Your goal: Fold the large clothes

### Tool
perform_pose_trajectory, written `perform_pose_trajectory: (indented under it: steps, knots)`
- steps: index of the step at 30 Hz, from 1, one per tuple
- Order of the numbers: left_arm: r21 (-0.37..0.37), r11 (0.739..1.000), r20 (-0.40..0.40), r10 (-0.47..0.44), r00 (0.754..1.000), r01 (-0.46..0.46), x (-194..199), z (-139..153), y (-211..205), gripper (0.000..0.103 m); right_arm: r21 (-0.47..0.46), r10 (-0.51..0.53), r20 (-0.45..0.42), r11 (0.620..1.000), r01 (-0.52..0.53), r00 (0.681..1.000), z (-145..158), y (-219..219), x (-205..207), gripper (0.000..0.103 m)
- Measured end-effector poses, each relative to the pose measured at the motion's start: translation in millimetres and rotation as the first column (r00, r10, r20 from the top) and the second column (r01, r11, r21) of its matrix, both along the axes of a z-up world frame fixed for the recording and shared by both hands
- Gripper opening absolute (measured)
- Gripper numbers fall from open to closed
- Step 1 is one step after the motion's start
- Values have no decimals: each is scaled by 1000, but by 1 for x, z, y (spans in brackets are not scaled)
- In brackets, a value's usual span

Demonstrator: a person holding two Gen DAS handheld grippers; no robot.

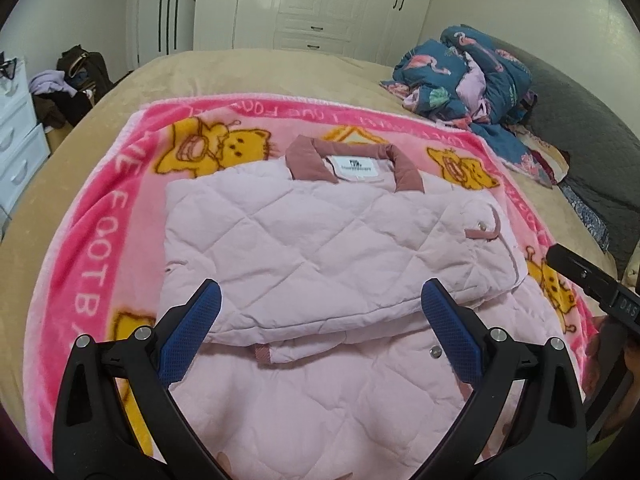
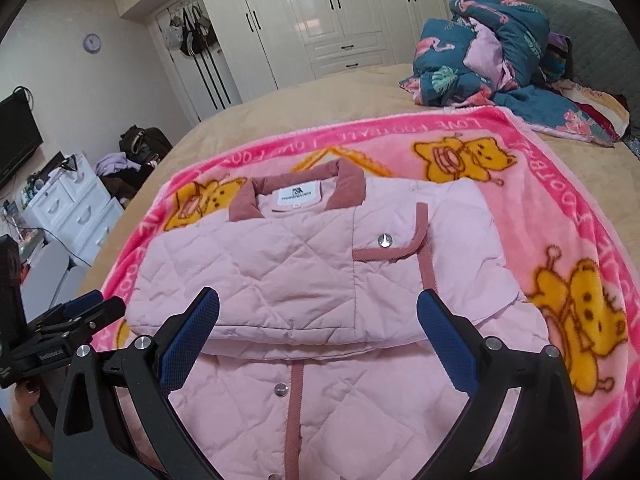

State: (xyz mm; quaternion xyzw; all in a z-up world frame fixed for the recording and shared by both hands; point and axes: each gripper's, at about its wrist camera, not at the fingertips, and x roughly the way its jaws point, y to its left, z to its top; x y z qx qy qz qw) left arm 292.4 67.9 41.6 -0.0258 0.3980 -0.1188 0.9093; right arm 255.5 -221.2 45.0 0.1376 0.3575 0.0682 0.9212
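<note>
Here a pink quilted jacket [image 1: 320, 240] is laid flat on a pink cartoon blanket [image 1: 92, 264], its dusty-rose collar [image 1: 308, 160] turned to the far side and a white label [image 1: 354, 168] seen inside it. The upper part is folded across the body, so that a thick doubled edge lies over the snap-buttoned front panel [image 2: 320, 400]. A trimmed pocket flap with a metal snap [image 2: 384, 241] is seen on the folded layer.

The left hand-held gripper [image 1: 320, 328] is held over the near part of the jacket, its blue-padded fingers [image 1: 192, 328] spread wide apart and nothing grasped between them; whether the pads touch the cloth cannot be told. The right hand-held gripper [image 2: 318, 332] is likewise released, jaws wide, poised over the same folded edge with nothing held.

The blanket is spread on a bed covered in a tan sheet [image 1: 256, 72]. Beyond the jacket, toward its pocket side, a bundle of blue flamingo-print bedding [image 1: 468, 76] is heaped. Behind the bed a white wardrobe [image 2: 328, 12] is seen, and to the collar's other side a white drawer unit [image 2: 76, 208], a dark bag [image 2: 144, 140] and a round wall clock [image 2: 92, 43].
</note>
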Motion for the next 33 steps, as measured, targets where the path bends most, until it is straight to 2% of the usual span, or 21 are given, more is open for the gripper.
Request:
perform_pose_trajectory:
  steps: [6, 15, 17, 22, 33]
  knots:
    - [-15, 1000, 52, 24, 998, -23, -17, 18, 5, 94, 1, -2, 41, 1000, 2, 999, 16, -5, -21, 99]
    - [-28, 1000, 116, 9, 993, -6, -52, 38, -6, 94, -45, 7, 77, 999, -4, 997, 27, -11, -53, 99]
    - [-49, 999, 151, 20, 988, -12, -65, 44, -8, 94, -52, 8, 83, 999, -3, 996, 29, -14, -60, 99]
    - [-74, 997, 183, 3, 983, 11, -90, 57, -18, 94, -59, 9, 99, 998, -3, 995, 32, -23, -76, 99]
    - [-106, 994, 160, 10, 987, 7, -121, 61, -33, 94, -42, 31, 137, 999, -26, 990, 49, -36, -109, 99]
